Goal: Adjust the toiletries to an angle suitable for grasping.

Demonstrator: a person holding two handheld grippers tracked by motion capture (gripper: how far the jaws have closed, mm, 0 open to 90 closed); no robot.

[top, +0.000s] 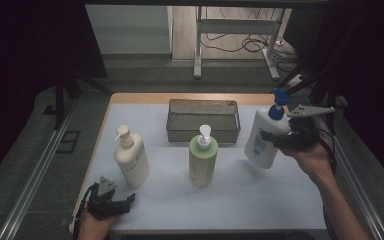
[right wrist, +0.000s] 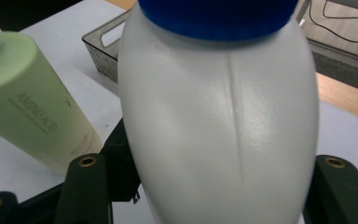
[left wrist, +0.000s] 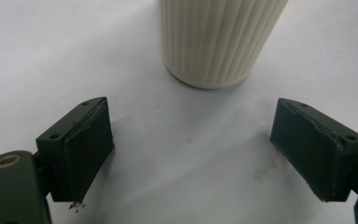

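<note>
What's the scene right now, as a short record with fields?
held: white bottle with blue pump, tilted, lifted off the table
right claw: shut on that bottle's body
left claw: open, nothing between the jaws, facing the cream bottle
standing: cream bottle at left, green bottle in the middle
basket: behind the green bottle, nothing seen inside
surface: table

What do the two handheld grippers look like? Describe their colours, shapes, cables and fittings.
Both the left gripper and the right gripper are black, each topped by a grey three-cornered plate. Their blocky, dark jaws carry flat pads and brass-ringed screw holes. A black cable trails from each. The forearms are bare, without sleeves.
</note>
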